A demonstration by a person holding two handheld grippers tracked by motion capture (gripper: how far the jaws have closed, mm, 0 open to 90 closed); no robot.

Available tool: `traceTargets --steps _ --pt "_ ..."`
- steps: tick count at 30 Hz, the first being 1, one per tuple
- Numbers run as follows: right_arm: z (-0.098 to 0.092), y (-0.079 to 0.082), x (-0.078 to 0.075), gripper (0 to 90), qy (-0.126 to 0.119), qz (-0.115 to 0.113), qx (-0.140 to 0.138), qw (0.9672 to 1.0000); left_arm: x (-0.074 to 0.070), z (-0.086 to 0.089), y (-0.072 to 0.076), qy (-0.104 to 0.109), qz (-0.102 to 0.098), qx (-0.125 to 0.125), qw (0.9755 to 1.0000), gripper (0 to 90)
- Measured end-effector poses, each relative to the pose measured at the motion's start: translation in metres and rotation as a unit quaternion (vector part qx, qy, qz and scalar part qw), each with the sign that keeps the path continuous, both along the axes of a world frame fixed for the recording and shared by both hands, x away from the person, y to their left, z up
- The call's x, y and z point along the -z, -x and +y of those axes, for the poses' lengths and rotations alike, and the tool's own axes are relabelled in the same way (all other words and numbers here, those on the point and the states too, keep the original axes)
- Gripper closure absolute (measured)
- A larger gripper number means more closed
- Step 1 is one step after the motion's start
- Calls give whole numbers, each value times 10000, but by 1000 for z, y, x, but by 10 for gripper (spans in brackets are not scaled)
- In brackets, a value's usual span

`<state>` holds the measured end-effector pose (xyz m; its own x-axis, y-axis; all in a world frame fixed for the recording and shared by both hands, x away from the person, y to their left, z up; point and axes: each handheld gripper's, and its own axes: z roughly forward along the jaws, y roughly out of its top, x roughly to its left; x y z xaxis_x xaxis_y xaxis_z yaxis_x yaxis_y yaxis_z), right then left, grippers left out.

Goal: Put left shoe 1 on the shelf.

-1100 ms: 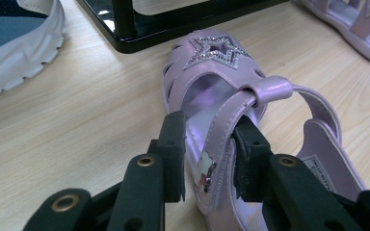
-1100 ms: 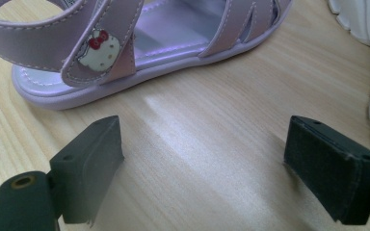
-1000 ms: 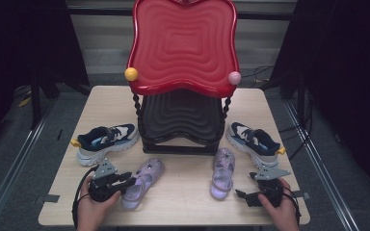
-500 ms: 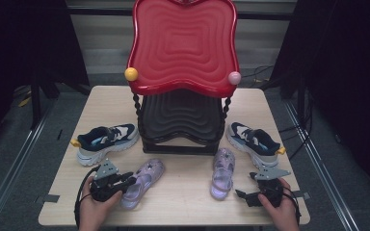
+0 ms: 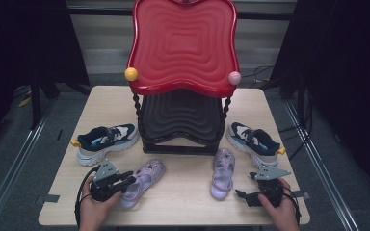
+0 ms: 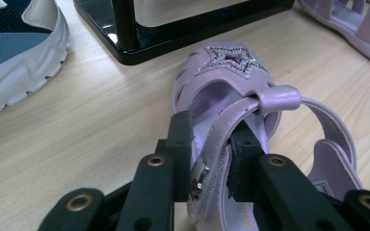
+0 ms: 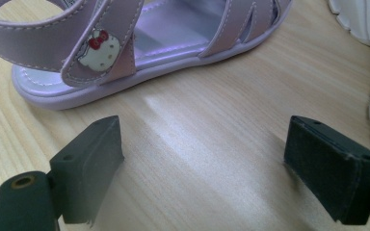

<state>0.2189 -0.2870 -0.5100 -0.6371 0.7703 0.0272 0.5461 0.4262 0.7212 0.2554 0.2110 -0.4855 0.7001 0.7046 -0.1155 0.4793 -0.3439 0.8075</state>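
Dark curtains ring a pale wooden table (image 5: 101, 103), and a two-tier shoe rack (image 5: 183, 122) with a red top shelf and a black lower shelf fills the upper middle of the high view. Both shelves look bare, so the work of putting the shoes away seems barely begun. At lower left of that view the left gripper (image 5: 125, 182) has its jaws closed on the ankle strap of a lilac sandal (image 5: 142, 182), which lies on the table just in front of the rack; the left gripper view shows the strap pinched between the black pads, with the sandal's star-trimmed toe pointing toward the rack's base. At lower right, the right gripper (image 5: 243, 196) sits with jaws spread wide and nothing between them, near the second sandal (image 5: 220, 173) but apart from it. Two blue-and-white sneakers (image 5: 107, 142) flank the rack, untouched. By my judgement one sandal is gripped but not lifted, and all four shoes remain to be placed.
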Motion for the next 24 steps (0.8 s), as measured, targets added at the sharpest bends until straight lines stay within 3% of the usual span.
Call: traceTargets --steps 8,13,14,18,21,23,24 --pt "0 0 0 128 -1 0 -1 10000 -2 -3 1 -105 -1 16 9999 742" --pt "0 0 0 128 -1 -2 -1 10000 -5 1 3 45 35 -72 10000 588" --pt "0 0 0 128 -1 0 -2 10000 -8 4 3 138 133 -102 9998 554" --pt "0 0 0 128 0 -3 -2 10000 -14 15 9 236 209 -90 9995 489" --pt "0 0 0 128 1 -3 -1 10000 -20 21 15 425 210 -76 9988 441" --pt "0 0 0 128 0 -2 0 10000 -22 22 18 395 224 -37 9990 423" --pt "0 0 0 128 0 -2 -1 10000 -22 24 22 140 214 4 9997 441"
